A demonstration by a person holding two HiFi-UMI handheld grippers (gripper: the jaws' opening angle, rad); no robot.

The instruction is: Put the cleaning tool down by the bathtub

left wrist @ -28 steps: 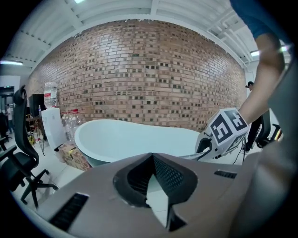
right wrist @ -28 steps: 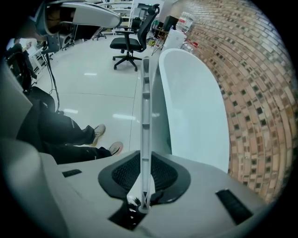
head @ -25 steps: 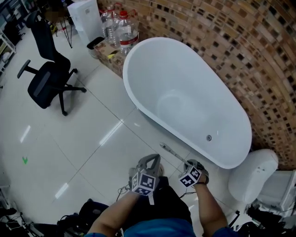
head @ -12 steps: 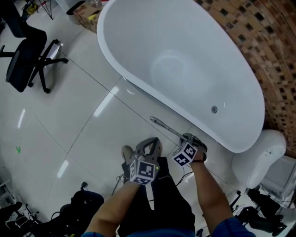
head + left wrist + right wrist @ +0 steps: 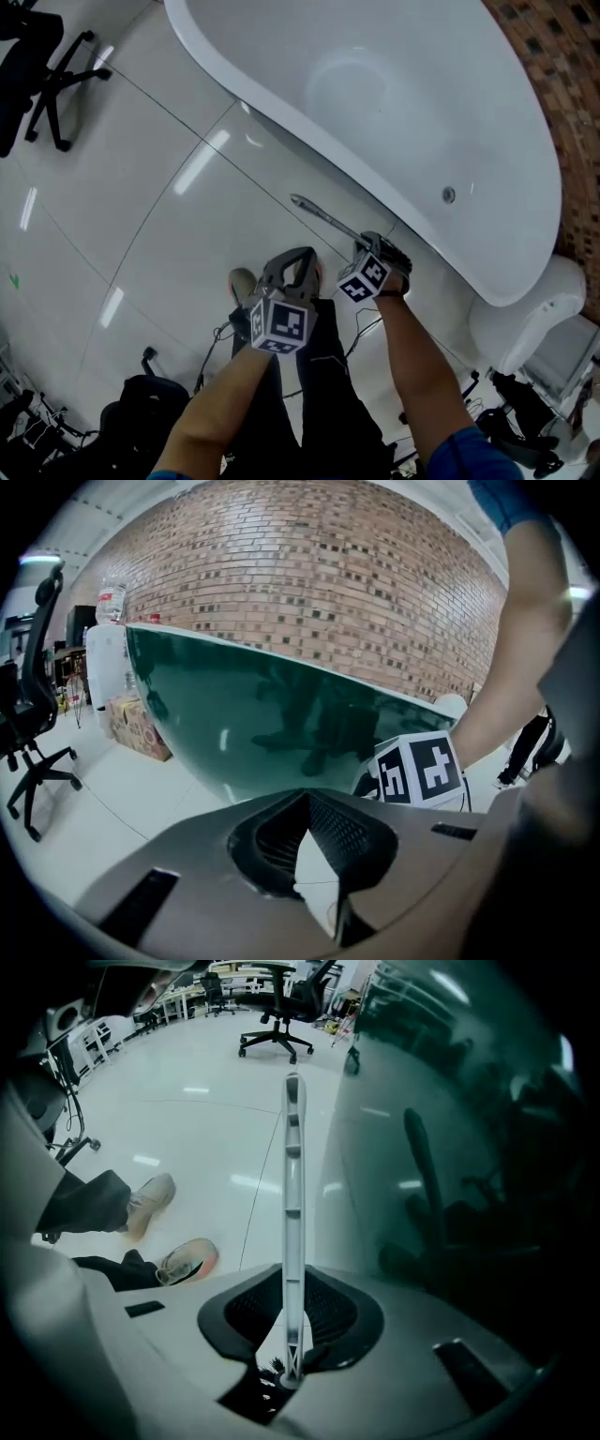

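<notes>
- My right gripper (image 5: 373, 246) had its jaws clamped on the cleaning tool (image 5: 323, 217), a long, pale, slim-handled brush.
- In the right gripper view, the handle (image 5: 292, 1194) ran straight out from between the jaws of the right gripper (image 5: 292, 1283). A tuft of dark bristles showed at the near end, behind the grip.
- The tool was not on the floor (image 5: 141, 187). It hung in the grip just beside the bathtub (image 5: 422, 112), with the handle lying along the tub's outer wall (image 5: 450, 1147).
- From the head view I could not tell whether the handle's far tip touched the tub.
- My left gripper (image 5: 298, 255) sat just left of the right one, over the person's dark trousers. Its jaw tips met and nothing was between them.
- The left gripper view confirmed it: the left gripper (image 5: 305, 799) showed only white floor through the gap behind its pads.
- The same view looked across at the tub's glossy side (image 5: 216, 724), the brick wall (image 5: 309, 592) behind it, and the right gripper's marker cube (image 5: 422, 771).
- Two light shoes (image 5: 150, 1199) stood on the tiles left of the handle.
- A black office chair (image 5: 281, 988) stood well beyond the handle's tip.
</notes>
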